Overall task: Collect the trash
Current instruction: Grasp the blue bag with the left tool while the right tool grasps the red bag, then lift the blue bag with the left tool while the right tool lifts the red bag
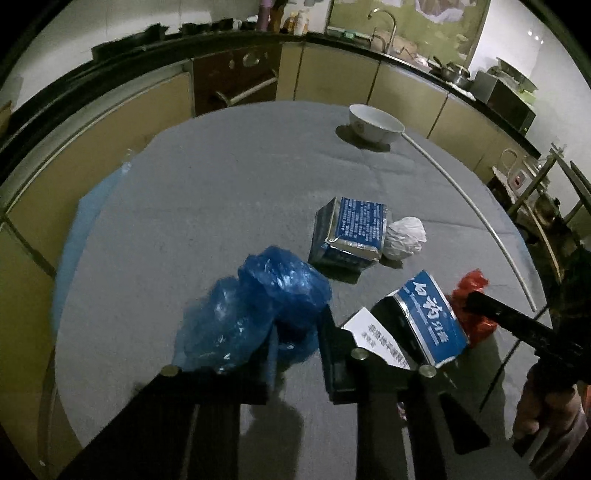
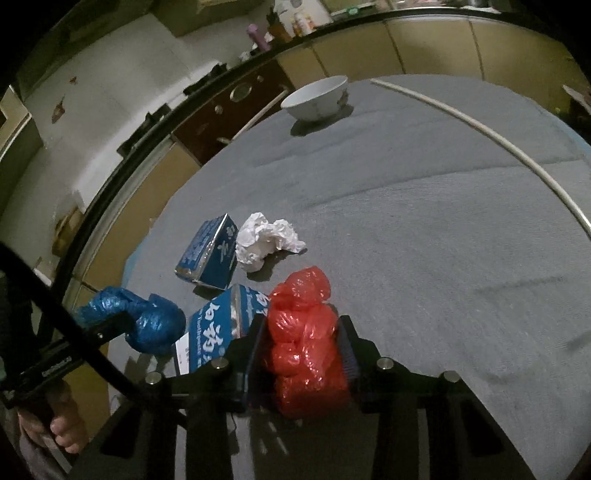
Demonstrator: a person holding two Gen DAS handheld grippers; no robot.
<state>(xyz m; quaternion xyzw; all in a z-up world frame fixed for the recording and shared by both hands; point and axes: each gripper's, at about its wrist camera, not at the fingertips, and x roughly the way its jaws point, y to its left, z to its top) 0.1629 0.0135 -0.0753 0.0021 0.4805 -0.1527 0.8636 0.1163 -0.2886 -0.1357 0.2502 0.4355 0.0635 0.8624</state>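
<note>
My left gripper [image 1: 295,339] is clenched on the crumpled blue plastic bag [image 1: 258,314], pads pinching its lower edge, fingers pitched steeply down at the table. My right gripper [image 2: 303,347] grips the red plastic bag [image 2: 304,332], wad squeezed between both pads, also angled down. In the right wrist view my left hand [image 2: 55,424] shows at 8 o'clock, wrapped round the left tool's handle; in the left wrist view my right hand [image 1: 546,406] sits at 4 o'clock.

Between the two bags stands a blue toothpaste box [image 1: 428,317], open end up, a white leaflet [image 1: 373,339] beside it at its 8 o'clock, touching. At 12 o'clock from that box lies a second blue box [image 1: 351,232], on its side, with a crumpled white paper ball [image 1: 404,238] touching its right end.

White bowl [image 1: 375,123] far off at 12 o'clock, upright; contents can't be seen from this angle.

Surface: round table under a grey cloth [image 1: 221,184], a thin white rod [image 1: 480,229] arcing along the right edge. Room: dim kitchen, beige cabinets [image 1: 110,147], dark countertop, a tap [image 1: 384,22] at the back, pots [image 1: 454,72] at 1 o'clock.
</note>
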